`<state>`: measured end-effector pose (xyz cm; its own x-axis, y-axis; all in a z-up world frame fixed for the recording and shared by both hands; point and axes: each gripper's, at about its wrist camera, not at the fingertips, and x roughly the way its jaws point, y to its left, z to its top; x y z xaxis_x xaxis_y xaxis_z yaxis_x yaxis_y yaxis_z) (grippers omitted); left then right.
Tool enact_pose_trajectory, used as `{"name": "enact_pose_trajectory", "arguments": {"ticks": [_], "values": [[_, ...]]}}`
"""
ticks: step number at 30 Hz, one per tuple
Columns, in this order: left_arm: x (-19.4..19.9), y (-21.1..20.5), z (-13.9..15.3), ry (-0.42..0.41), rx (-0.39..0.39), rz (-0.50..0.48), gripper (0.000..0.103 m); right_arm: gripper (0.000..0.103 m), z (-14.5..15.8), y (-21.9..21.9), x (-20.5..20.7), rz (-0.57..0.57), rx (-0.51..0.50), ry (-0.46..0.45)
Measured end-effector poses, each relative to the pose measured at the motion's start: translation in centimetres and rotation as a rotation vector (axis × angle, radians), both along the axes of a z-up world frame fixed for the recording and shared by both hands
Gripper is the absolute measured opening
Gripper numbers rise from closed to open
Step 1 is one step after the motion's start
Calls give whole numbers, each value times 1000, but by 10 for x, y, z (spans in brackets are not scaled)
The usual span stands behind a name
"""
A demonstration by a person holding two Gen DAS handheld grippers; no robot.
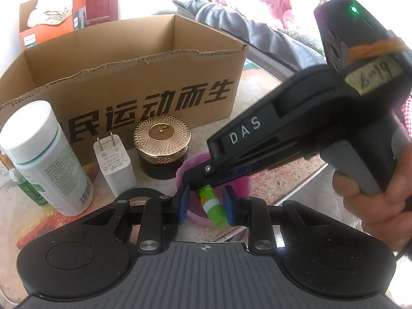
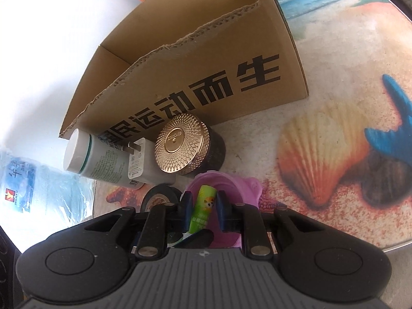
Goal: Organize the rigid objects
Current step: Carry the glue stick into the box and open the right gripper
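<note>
A green glue stick stands in a small pink cup on the table. My left gripper is open, its blue pads on either side of the stick with gaps. My right gripper reaches in from the right; its pads flank the stick's upper part, with small gaps showing, so it looks open. In the left wrist view its fingertips sit over the stick's top. An open cardboard box stands behind.
A white bottle, a white charger and a gold-lidded dark jar stand before the box. A green bottle is at far left. A black tape roll lies left of the cup.
</note>
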<state>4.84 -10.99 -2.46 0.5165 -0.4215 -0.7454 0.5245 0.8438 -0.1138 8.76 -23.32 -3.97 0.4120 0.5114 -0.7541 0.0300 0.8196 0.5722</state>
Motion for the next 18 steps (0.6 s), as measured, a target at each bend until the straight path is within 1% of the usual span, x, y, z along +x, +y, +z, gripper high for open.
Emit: {"name": "enact_pose_trajectory", "arguments": {"ticks": [6,9,13,18], "values": [[-6,-3,8,-36,14,16,23,19,5,-7,-11,-14,28,-69],[-10,-6,15,-72,32,22,21,17,13,-10,-18,-15,37,-111],[-15,-5,32,-122,26,25,21,17,33,-10,-29,-16,31,-193],[-16,-3,62,-216,22,34,21,17,66,-9,-31,-19,40,-301]]}}
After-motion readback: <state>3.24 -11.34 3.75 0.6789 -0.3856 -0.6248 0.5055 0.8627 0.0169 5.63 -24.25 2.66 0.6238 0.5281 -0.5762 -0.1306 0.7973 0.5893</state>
